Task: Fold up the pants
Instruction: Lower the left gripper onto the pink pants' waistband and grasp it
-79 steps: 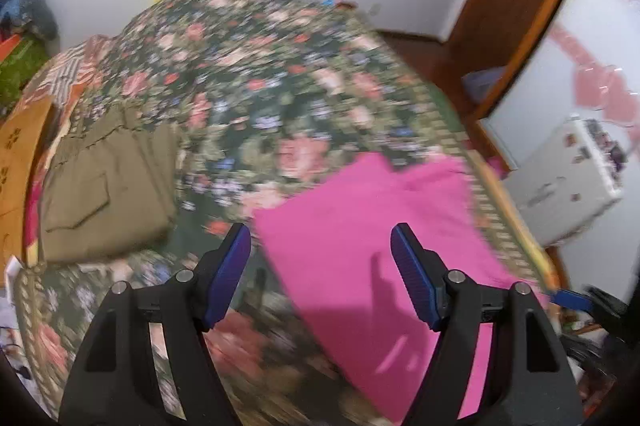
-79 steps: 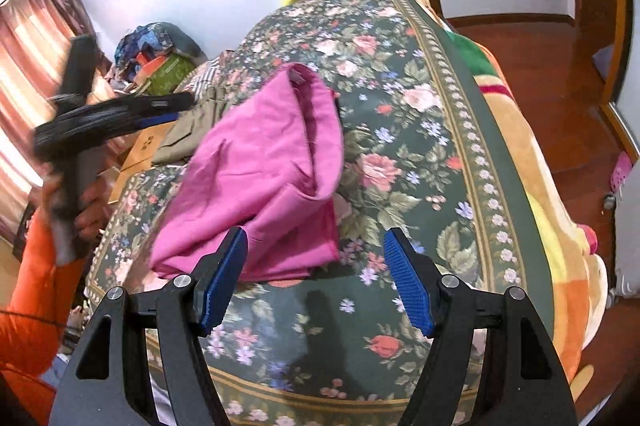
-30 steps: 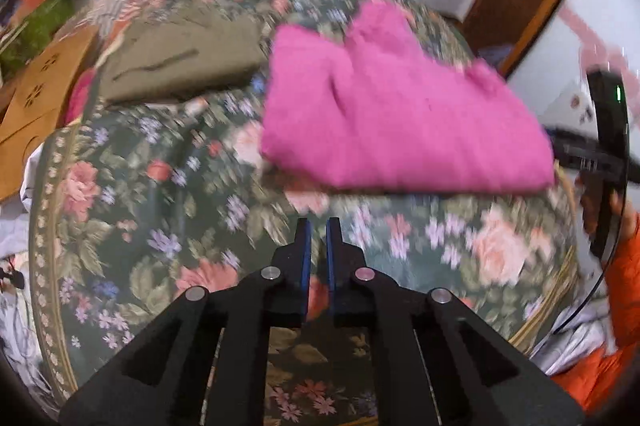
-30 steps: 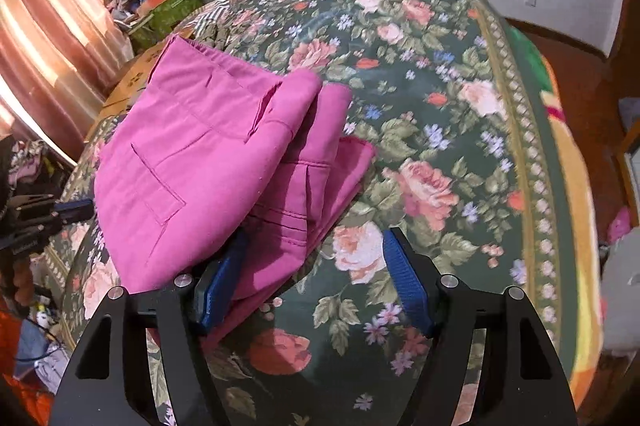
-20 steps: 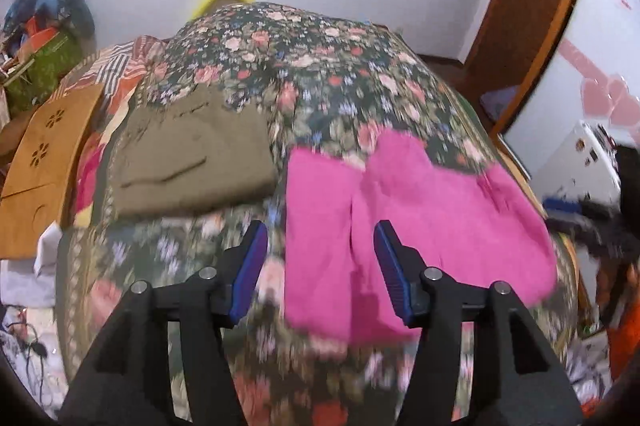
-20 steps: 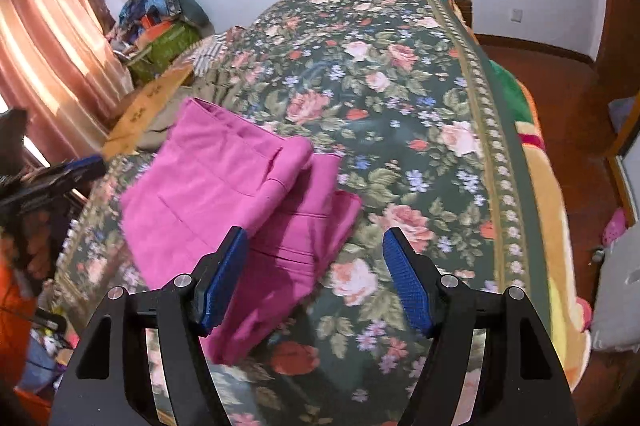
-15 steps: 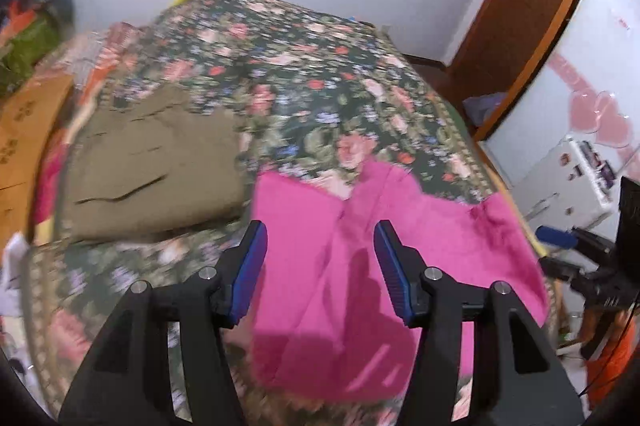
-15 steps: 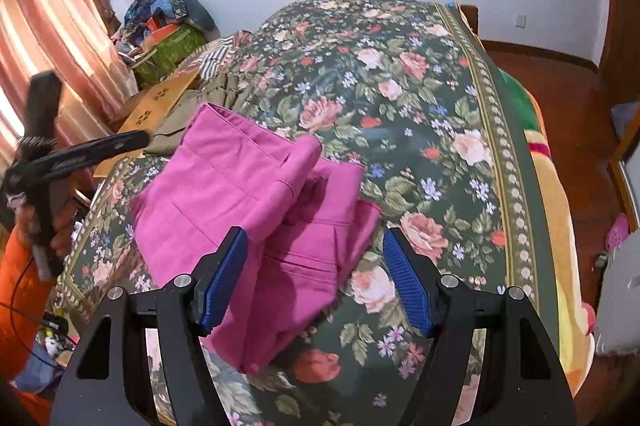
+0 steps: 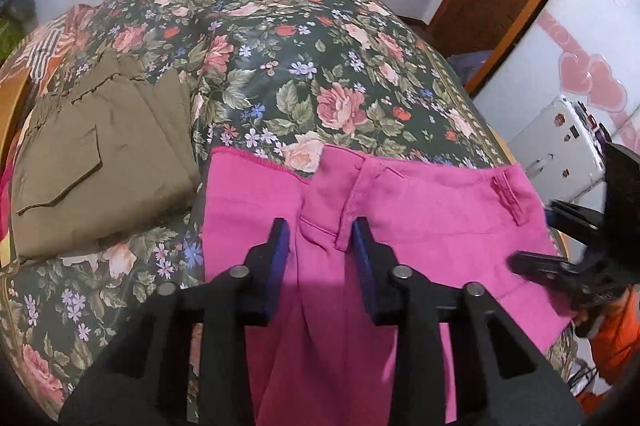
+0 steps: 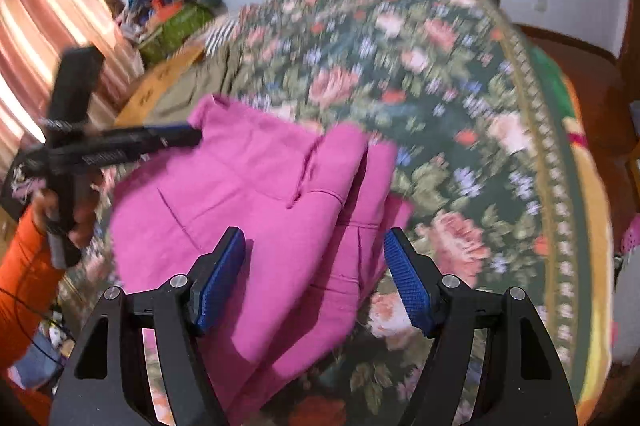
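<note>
Both tongs, left gripper (image 9: 320, 242) and right gripper (image 10: 314, 274), spread, empty; pink pants (image 9: 420, 222) roughly folded at bed (image 9: 280, 38) near edge, final tidy left, I reckon.

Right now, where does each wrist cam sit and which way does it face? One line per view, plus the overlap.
Left wrist: on the left gripper, low over the bed's near edge, facing across the pink pants toward the olive pants and door; own open fingers show, the right gripper at right.
Right wrist: on the right gripper, over the pink pants' right side, facing the curtains; own open fingers show, plus the left gripper and orange sleeve.
Shared: pink pants, floral bedspread, olive pants.
</note>
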Demonstrator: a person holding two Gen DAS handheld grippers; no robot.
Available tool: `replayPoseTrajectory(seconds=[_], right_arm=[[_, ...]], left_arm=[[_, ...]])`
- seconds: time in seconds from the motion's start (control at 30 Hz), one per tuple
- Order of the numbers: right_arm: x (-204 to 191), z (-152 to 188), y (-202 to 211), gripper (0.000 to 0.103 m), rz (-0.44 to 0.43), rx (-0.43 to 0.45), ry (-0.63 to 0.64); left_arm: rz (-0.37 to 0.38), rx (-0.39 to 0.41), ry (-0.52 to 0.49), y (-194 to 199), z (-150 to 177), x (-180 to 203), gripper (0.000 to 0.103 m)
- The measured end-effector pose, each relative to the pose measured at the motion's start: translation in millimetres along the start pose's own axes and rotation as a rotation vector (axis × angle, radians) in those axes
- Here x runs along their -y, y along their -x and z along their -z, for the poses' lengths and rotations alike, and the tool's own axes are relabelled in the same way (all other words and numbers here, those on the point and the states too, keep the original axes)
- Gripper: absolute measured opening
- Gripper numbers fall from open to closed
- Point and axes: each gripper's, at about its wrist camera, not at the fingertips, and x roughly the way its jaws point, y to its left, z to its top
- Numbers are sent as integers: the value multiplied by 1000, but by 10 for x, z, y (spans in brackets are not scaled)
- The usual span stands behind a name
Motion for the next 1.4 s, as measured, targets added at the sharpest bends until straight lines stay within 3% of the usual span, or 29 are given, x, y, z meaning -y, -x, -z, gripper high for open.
replayPoseTrajectory(seconds=[0.23, 0.53, 0.63, 0.77, 0.83, 0.93, 1.0, 1.1, 1.4], right_arm=[[62, -66, -112, 51, -81, -19, 23], [-164, 103, 49, 52, -150, -74, 123], [-212, 111, 160, 52, -121, -53, 125], [-248, 18, 348, 52, -40, 27, 141], [-250, -34, 424, 52, -16, 68, 141], [-252, -117, 438, 52, 11, 102, 149], [-251, -152, 349, 52, 14, 83, 153], [-227, -159, 140, 51, 34, 37, 168], [44, -189, -38, 51, 26, -3, 90]], left_arm=[[44, -36, 68, 152, 305, -64, 28], [76, -33, 180, 629, 829, -1, 28], [73, -2, 194, 775, 777, -25, 28], [2, 91, 133, 1002, 600, 86, 28], [21, 128, 108, 1072, 513, 159, 28], [23, 136, 65, 1022, 440, 268, 28], [-31, 109, 28, 863, 412, 323, 28], [-94, 58, 53, 626, 413, 220, 27], [-63, 3, 152, 356, 450, -86, 28]])
